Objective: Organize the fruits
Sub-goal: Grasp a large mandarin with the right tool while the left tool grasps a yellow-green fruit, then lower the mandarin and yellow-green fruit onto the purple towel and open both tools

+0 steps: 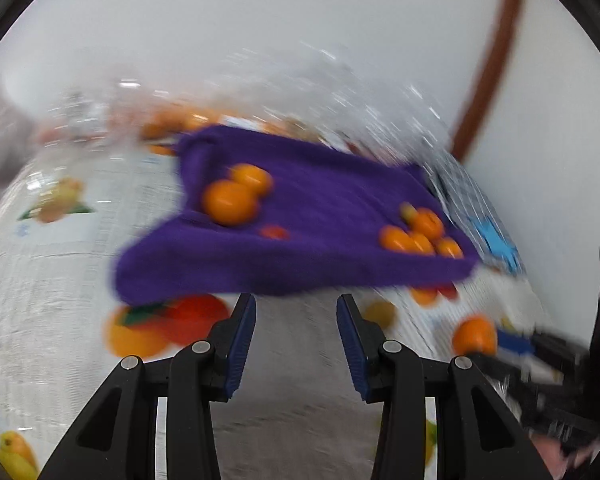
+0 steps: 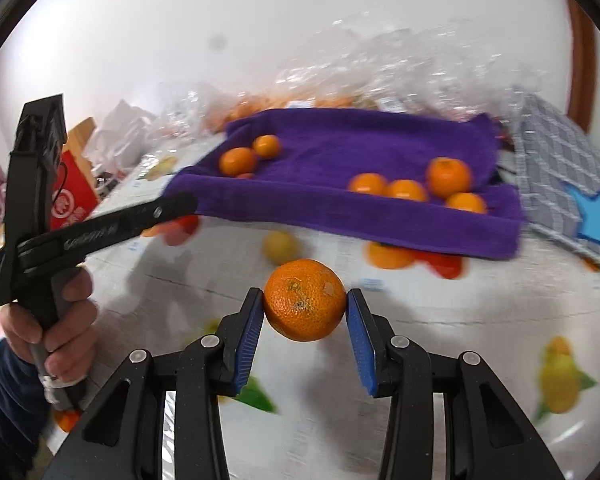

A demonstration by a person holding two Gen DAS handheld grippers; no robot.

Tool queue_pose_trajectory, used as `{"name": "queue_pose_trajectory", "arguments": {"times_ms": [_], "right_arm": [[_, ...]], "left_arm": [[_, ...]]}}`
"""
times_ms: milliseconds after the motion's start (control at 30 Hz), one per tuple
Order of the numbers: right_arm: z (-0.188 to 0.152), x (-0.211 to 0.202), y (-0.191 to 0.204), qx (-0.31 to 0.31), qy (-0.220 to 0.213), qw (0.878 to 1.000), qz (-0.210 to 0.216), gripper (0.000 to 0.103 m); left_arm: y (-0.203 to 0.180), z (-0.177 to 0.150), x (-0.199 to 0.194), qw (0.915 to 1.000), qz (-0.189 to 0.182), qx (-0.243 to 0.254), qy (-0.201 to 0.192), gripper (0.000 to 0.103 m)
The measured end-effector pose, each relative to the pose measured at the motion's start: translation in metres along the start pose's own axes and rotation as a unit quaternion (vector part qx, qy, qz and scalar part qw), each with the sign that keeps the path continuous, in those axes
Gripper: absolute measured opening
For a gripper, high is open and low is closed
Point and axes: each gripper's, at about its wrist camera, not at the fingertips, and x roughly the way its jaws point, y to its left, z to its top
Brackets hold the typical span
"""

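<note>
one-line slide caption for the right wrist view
Right gripper clamps a mandarin short of the purple towel, where six more lie in two groups.

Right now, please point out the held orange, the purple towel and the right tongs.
held orange [image 2: 305, 300]: right wrist view, middle of its peel.
purple towel [image 2: 340, 140]: right wrist view, bare middle of the cloth.
right tongs [image 2: 305, 312]: right wrist view, midway between the fingertips.
</note>
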Motion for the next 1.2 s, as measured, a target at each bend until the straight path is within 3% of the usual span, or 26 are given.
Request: {"name": "queue_pose_trajectory", "arguments": {"times_ms": [200,333,367,400,467,733,767,833,1200], "right_arm": [[-0.006,-0.018,-0.043,0.022,-0.009,0.999,-0.046,0.042],[-0.009,-0.024,-0.061,0.035,-0.012,0.997,-0.061,0.042],[-0.010,-0.026,-0.065,0.037,-0.013,0.997,-0.063,0.042],[-0.012,-0.027,-0.068,0.039,-0.014,0.997,-0.065,0.042],[-0.014,-0.028,-0.073,0.043,-0.014,0.997,-0.067,0.042],[-0.010,-0.028,-0.077,0.045,-0.015,0.997,-0.064,0.042],[-0.008,-0.029,-0.078,0.044,-0.017,0.997,-0.064,0.042],[-0.003,-0.030,-0.077,0.044,-0.022,0.997,-0.063,0.042],[0.044,-0.029,-0.078,0.026,-0.053,0.996,-0.073,0.042]], "left_arm": [[-0.040,0.001,0.019,0.9987,-0.018,0.038,0.028,0.040],[-0.052,0.000,0.036,0.9970,-0.002,0.051,0.058,0.040],[-0.054,0.000,0.038,0.9968,-0.001,0.051,0.063,0.038],[-0.055,0.000,0.040,0.9966,-0.001,0.050,0.065,0.030],[-0.054,0.001,0.041,0.9967,-0.003,0.046,0.067,0.026],[-0.050,0.008,0.031,0.9981,0.010,0.039,0.047,0.026],[-0.048,0.010,0.029,0.9994,0.009,0.024,0.023,0.026],[-0.045,0.013,0.022,0.9995,0.015,0.025,0.014,0.026],[0.003,0.047,-0.007,0.9979,0.054,-0.007,-0.037,0.026]]}}
